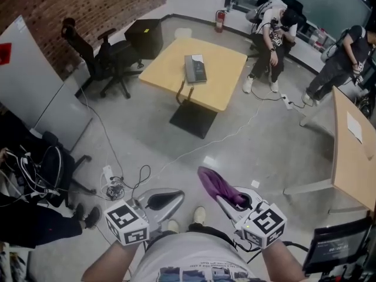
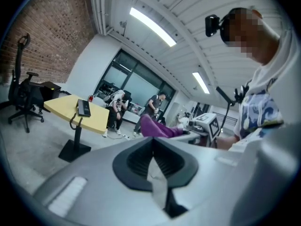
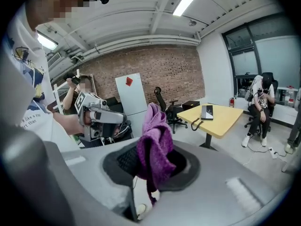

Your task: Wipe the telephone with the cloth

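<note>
A grey telephone (image 1: 195, 68) with a coiled cord lies on a yellow table (image 1: 223, 87) far ahead across the room; it also shows small in the left gripper view as telephone (image 2: 83, 107) and in the right gripper view as telephone (image 3: 207, 111). My right gripper (image 1: 218, 194) is shut on a purple cloth (image 1: 216, 184), which bunches up out of its jaws as cloth (image 3: 155, 147). My left gripper (image 1: 154, 200) is shut with nothing in it, level beside the right one near my waist. Both are well short of the table.
Black office chairs (image 1: 103, 57) stand left of the yellow table. Two people (image 1: 273, 31) are by the far wall, and a fire extinguisher (image 1: 220, 20) stands there. A long wooden table (image 1: 352, 151) runs along the right. Cables (image 1: 126, 178) and a power strip lie on the concrete floor.
</note>
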`<act>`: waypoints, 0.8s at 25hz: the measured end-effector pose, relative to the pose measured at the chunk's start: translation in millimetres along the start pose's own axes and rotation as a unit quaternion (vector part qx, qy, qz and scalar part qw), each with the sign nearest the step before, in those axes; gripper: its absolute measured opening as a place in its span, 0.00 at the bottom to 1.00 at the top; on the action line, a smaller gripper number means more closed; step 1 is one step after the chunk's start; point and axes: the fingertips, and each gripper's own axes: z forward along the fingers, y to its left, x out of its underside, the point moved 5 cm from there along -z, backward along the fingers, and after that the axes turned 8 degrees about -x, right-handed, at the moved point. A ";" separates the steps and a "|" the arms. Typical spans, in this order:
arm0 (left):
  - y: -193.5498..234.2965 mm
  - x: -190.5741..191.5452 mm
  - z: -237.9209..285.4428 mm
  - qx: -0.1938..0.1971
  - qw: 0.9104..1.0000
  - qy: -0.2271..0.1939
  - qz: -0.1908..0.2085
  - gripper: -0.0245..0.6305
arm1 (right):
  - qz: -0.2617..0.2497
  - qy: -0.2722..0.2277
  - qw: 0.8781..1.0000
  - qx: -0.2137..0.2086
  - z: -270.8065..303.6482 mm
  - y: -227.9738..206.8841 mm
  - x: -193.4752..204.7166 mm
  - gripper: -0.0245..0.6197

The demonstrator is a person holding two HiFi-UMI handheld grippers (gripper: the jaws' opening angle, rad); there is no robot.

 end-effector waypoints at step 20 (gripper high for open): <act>70.4 -38.1 65.6 -0.011 1.000 0.010 -0.026 0.05 | 0.027 0.003 1.000 -0.005 41.7 -91.0 -24.8 0.17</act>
